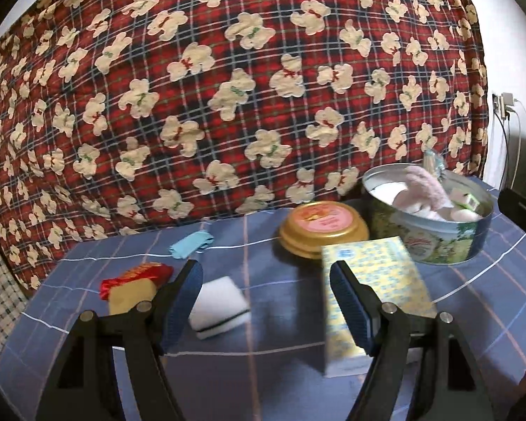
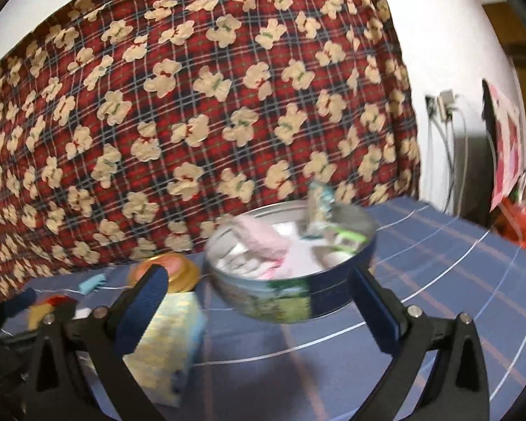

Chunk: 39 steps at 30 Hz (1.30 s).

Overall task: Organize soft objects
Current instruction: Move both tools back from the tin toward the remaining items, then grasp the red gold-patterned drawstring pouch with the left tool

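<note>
A round tin (image 1: 438, 242) stands at the right on the blue checked sheet, holding a pink fluffy cloth (image 1: 426, 189) and other soft items. It also shows in the right wrist view (image 2: 280, 301), blurred. My left gripper (image 1: 266, 301) is open and empty above the sheet. A white sponge (image 1: 219, 307) lies by its left finger and a yellow tissue pack (image 1: 375, 294) by its right finger. My right gripper (image 2: 259, 308) is open and empty, just in front of the tin. The tissue pack (image 2: 168, 347) lies by its left finger.
A gold lid (image 1: 322, 231) lies left of the tin. A light blue cloth (image 1: 191, 244) and a red and yellow packet (image 1: 136, 282) lie at the left. A red plaid quilt (image 1: 228, 87) rises behind. Cables and a plug (image 2: 445, 105) hang on the right wall.
</note>
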Motion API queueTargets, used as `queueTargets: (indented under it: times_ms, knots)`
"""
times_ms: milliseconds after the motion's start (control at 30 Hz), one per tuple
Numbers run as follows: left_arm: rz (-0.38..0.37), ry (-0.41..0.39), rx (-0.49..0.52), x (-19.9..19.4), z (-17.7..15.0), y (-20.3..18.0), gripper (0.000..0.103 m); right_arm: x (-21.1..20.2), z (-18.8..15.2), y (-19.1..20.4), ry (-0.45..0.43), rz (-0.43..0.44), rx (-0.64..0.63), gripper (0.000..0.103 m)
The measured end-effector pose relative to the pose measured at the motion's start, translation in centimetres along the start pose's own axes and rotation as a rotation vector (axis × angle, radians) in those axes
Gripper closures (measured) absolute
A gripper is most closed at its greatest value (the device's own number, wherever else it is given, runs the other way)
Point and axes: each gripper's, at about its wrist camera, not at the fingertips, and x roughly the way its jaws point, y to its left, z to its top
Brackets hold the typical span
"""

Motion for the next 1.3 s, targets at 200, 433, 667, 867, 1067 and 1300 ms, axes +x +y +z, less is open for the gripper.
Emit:
queueTargets:
  times_ms: [200, 433, 667, 867, 1067, 1300]
  knots:
    - [0.066, 0.005, 0.004, 0.6, -0.5, 3.7, 0.026, 0.8, -0.2, 3.9, 0.017, 0.058, 0.019, 0.000]
    - [0.111, 0.051, -0.030, 1.8, -1.3, 8.8, 0.026, 1.5, -0.9, 9.3, 0.032, 0.129, -0.032, 0.000]
    - [0.199, 0.094, -0.086, 2.9, -2.3, 15.8, 0.026, 2.1, -1.9, 13.2, 0.046, 0.183, -0.108, 0.000]
    - [0.278, 0.159, -0.126, 4.4, -3.4, 20.4, 0.026, 3.3, -2.7, 15.5, 0.093, 0.226, -0.125, 0.000]
    - [0.274, 0.210, -0.216, 5.3, -4.2, 23.0, 0.026, 4.6, -2.6, 19.2, 0.094, 0.276, -0.110, 0.000]
    - [0.190, 0.243, -0.255, 6.6, -3.9, 23.0, 0.026, 5.3, -4.4, 21.7, 0.139, 0.321, -0.186, 0.001]
